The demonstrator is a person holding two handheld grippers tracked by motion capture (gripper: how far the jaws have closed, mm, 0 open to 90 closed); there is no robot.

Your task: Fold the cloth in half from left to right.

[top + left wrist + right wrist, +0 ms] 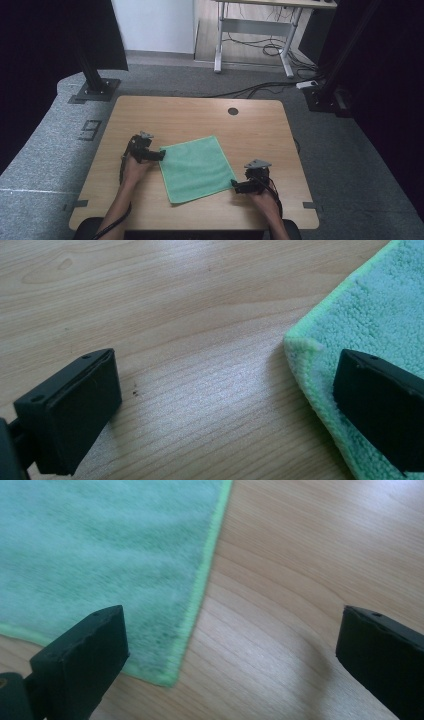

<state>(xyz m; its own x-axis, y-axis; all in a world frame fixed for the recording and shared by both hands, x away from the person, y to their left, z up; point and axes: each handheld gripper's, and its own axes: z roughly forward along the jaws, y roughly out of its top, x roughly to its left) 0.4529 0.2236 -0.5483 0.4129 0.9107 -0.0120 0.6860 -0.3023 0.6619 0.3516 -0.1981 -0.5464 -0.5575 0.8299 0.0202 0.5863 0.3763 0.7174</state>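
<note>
A green microfibre cloth (196, 168) lies flat and unfolded on the wooden table (250, 135), turned a little askew. My left gripper (161, 154) is at the cloth's left corner and stands open; in the left gripper view one jaw hovers over the cloth (380, 305) corner and the other over bare wood, my left gripper (227, 405) straddling the edge. My right gripper (234, 185) is at the cloth's right near corner, also open. In the right gripper view the cloth (100, 545) corner lies just inside the left jaw, with my right gripper (232, 660) low over the table.
A round cable hole (233, 111) sits near the table's far edge. Beyond the table are grey carpet, a black stand base (95, 90), a desk frame (255, 45) with cables, and a power strip (307, 84).
</note>
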